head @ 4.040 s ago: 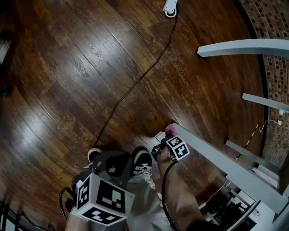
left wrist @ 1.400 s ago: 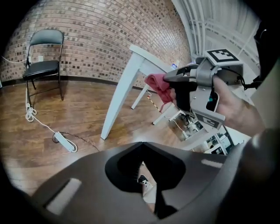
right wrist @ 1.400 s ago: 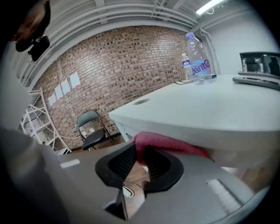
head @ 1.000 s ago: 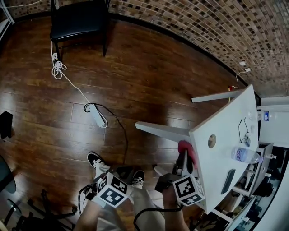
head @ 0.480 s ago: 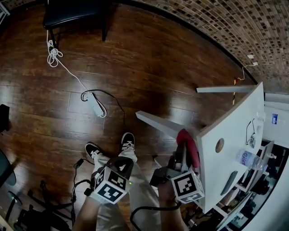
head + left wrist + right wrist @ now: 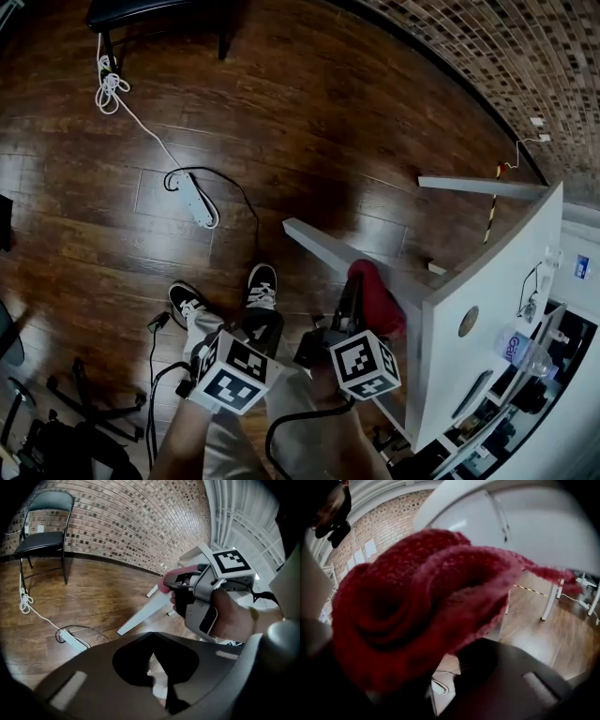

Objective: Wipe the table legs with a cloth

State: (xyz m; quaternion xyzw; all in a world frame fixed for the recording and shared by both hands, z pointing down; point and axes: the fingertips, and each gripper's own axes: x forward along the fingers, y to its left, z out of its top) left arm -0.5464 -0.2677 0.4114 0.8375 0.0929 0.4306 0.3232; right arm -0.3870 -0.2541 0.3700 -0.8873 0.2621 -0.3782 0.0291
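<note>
Left gripper (image 6: 260, 330) closed and empty, right gripper (image 6: 356, 300) clamping cloth (image 6: 377, 292), both angled down.

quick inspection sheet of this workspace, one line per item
surface: dark wooden floor; white table stands on it
job's things: red cloth at the top of the near table leg, contact unclear
clutter: water bottle on the tabletop
grippers: right gripper shut on the red cloth; left gripper shut, empty, clear of the table
cables: power strip with loose leads on the floor; white cord coiled by the chair
surroundings: black chair, brick wall
</note>
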